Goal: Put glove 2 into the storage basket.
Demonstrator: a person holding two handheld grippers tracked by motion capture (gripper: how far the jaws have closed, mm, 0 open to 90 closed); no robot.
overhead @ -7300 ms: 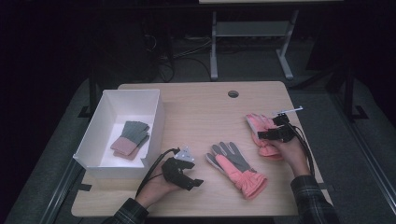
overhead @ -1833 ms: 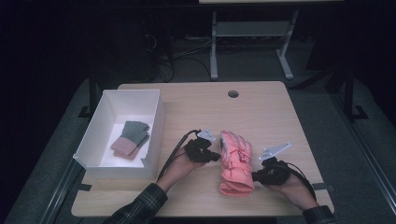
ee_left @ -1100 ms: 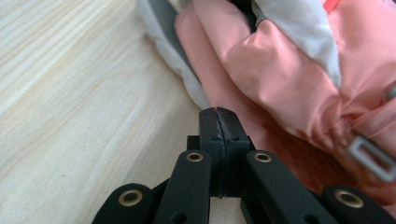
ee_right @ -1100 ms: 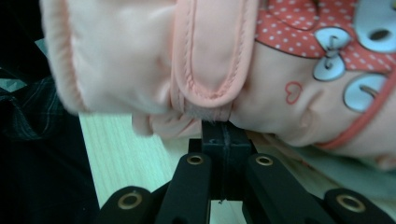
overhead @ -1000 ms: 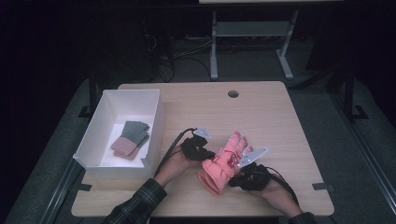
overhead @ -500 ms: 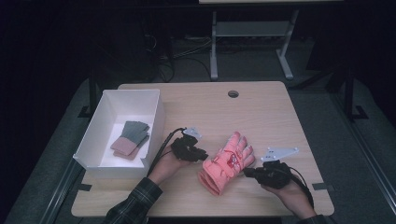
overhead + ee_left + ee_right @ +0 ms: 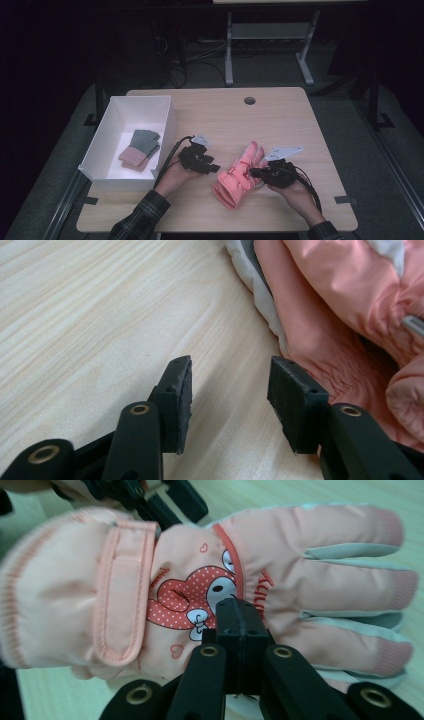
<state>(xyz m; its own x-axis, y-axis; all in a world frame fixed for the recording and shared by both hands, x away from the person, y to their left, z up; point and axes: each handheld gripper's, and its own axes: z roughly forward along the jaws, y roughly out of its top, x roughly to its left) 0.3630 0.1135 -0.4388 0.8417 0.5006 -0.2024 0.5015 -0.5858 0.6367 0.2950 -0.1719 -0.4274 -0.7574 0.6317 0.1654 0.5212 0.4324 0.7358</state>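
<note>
Left gripper [image 7: 214, 169] newly off pink glove [image 7: 239, 175], jaws just parted, seemingly level.

Pink gloves [image 7: 239, 172] lie stacked near the worktop's [image 7: 280, 120] front edge. Fingers point away; the top one bears a cartoon print.

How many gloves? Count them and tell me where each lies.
2 that show: a pink glove on the table, and a grey glove with a pink cuff in the white box. Either may hide another beneath.
</note>
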